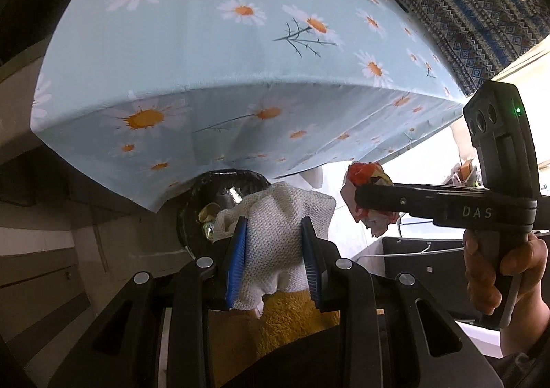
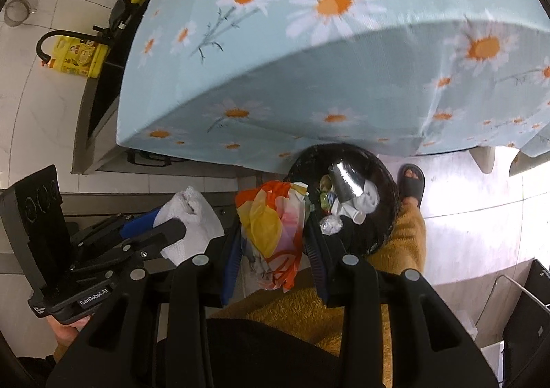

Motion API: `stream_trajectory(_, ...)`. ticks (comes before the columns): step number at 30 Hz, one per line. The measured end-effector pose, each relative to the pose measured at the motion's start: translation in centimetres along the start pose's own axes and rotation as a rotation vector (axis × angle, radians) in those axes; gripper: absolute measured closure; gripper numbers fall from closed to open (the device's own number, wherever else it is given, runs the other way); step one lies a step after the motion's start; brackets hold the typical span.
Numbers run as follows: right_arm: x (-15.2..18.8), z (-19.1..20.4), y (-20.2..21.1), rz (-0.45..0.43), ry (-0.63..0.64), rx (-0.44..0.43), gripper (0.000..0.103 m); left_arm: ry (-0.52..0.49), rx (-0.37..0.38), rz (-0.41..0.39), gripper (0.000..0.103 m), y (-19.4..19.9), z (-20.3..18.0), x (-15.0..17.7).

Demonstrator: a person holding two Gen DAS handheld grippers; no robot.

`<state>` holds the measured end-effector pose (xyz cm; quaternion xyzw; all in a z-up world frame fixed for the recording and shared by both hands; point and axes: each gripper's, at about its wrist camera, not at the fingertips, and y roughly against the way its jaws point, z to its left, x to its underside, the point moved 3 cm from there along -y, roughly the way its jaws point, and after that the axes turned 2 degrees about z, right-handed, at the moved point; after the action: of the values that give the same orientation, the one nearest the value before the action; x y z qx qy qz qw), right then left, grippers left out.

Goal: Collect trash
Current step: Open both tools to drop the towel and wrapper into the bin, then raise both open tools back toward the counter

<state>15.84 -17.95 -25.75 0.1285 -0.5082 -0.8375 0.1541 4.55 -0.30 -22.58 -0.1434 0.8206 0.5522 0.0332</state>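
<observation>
While our left gripper [image 1: 275,260] clamps the white paper towel [image 1: 278,226] and our right gripper [image 2: 275,247] pinches the crumpled wrapper [image 2: 271,226], we should release only directly over the black bin [image 2: 378,161] just ahead, below them.

Left gripper [image 1: 275,257] clamped, right gripper [image 2: 275,243] clamped, both pitched steeply down, side by side.

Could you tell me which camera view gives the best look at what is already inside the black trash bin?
The right wrist view: the black trash bin opens toward the camera, showing foil and white scraps inside. In the left wrist view the white paper towel in the left gripper hides most of it.
</observation>
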Motion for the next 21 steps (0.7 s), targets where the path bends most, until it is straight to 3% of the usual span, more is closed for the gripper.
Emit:
stream_trajectory(9, 0.3, -0.5, -0.8, 0.027, -0.022, -0.004, 0.065, -0.003, 0.002, 0.026, 0.073, -0.7, -0.1, -0.4)
stream_trajectory(11, 0.2, -0.7, -0.7, 0.036, -0.037, -0.008, 0.06, -0.007, 0.002, 0.033, 0.071, -0.8, 0.0, -0.6)
stream_trajectory(12, 0.2, -0.7, -0.7, 0.036, -0.043, -0.013, 0.051, -0.01, 0.001, 0.035, 0.071, -0.8, -0.1, -0.6)
stream_trajectory(15, -0.1, -0.9, -0.5, 0.027, -0.056, -0.01, 0.048, -0.001, -0.015, 0.04, 0.056, -1.0, 0.0, -0.8)
stream_trajectory(21, -0.3, -1.5, 0.0, 0.012, -0.079, -0.011, 0.048, 0.017, -0.014, 0.036, 0.055, -0.9, 0.4, -1.2)
